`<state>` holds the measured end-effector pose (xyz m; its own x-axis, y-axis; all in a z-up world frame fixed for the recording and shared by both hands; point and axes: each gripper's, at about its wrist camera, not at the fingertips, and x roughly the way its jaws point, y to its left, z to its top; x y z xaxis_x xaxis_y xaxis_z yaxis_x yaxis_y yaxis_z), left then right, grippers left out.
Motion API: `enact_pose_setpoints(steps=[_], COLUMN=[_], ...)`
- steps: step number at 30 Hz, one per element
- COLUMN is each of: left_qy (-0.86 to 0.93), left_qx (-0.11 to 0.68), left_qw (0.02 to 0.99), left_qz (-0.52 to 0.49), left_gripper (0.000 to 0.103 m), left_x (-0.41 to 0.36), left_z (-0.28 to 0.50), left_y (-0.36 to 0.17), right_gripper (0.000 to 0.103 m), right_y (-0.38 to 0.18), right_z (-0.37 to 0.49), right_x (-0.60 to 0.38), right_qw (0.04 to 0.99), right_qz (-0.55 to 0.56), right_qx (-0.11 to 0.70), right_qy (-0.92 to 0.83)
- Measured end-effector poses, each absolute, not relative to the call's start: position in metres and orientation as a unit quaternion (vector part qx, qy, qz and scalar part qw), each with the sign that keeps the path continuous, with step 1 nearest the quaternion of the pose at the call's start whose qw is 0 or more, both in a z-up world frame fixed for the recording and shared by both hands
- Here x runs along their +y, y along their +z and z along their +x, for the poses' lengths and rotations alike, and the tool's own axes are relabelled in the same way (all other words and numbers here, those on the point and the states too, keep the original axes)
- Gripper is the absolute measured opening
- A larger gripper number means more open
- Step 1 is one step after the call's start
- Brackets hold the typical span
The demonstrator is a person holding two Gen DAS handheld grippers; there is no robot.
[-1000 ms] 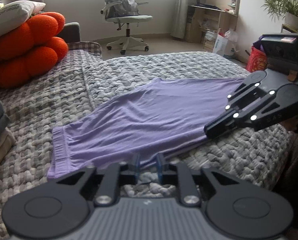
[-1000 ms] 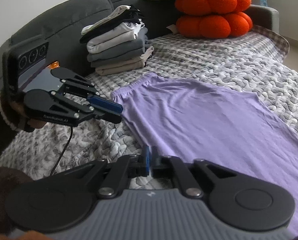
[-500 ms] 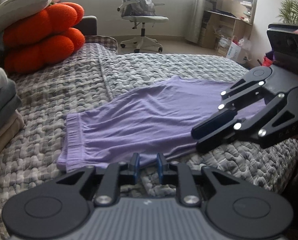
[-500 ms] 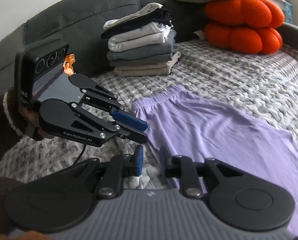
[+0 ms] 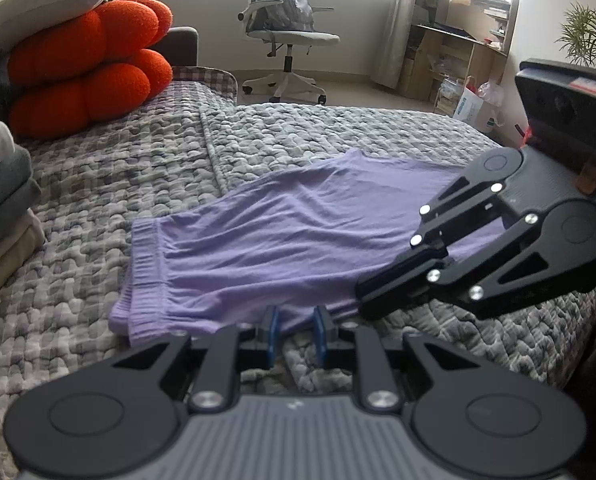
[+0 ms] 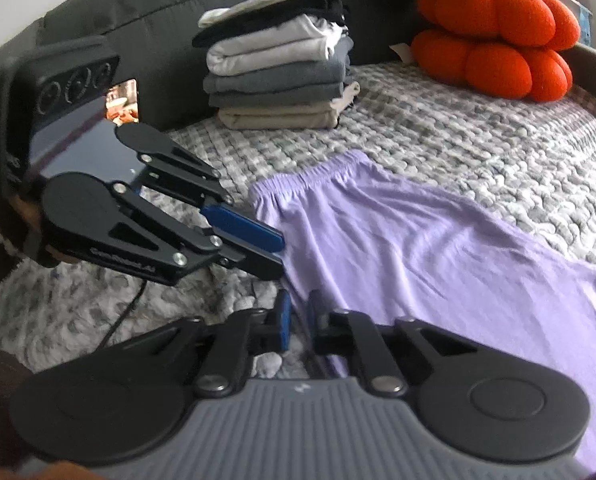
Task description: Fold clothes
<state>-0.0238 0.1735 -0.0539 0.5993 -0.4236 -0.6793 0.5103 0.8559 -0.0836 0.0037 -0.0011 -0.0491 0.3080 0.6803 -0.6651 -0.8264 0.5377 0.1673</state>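
A lilac garment (image 5: 298, 240) with an elastic waistband (image 5: 149, 264) lies flat on the grey knitted blanket (image 5: 298, 136). My left gripper (image 5: 295, 332) is open at the garment's near edge, close to the waistband corner, with only blanket between its blue pads. To its right, my right gripper (image 5: 364, 300) rests low on the same edge. In the right wrist view the garment (image 6: 418, 248) stretches away to the right. The right gripper (image 6: 300, 316) is slightly open there, astride the cloth's edge. The left gripper (image 6: 279, 254) hovers just ahead by the waistband (image 6: 310, 172).
A stack of folded clothes (image 6: 277, 76) stands against the dark sofa back (image 6: 137, 12). Orange cushions (image 6: 494, 36) under a pillow sit further along. Beyond the blanket are an office chair (image 5: 285, 40), a desk with shelves (image 5: 450, 60) and a plant (image 5: 586, 40).
Both grippers have shifted toward the waistband end of the garment. The right gripper went from shut to open, then narrowed a little. The left gripper's gap is unchanged.
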Motion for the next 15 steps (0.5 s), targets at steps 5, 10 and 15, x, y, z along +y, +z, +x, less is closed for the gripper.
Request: enact_pose_setpoints(steps=[5,10,15], left_qy=[-0.258,-0.253,-0.252], left_qx=[0.362,0.359,0.356], left_qw=[0.895,0.898,0.899], left_qz=[0.048,0.038,0.034], left_gripper=[0.02,0.02,0.025], left_x=[0.178,0.182,0.184], left_z=[-0.024,-0.026,-0.028], left_y=[-0.053,-0.051,-0.05], right_gripper=[0.0,0.0,0.014], right_y=[-0.046,-0.05,-0.048], right_z=[0.003,-0.003,-0.004], right_x=[-0.003,0.002,-0.001], right_qw=[0.787,0.774,0.781], right_qz=[-0.077,-0.081,-0.073], right_qx=[0.367,0.379,0.377], right_qy=[0.489,0.5,0.493])
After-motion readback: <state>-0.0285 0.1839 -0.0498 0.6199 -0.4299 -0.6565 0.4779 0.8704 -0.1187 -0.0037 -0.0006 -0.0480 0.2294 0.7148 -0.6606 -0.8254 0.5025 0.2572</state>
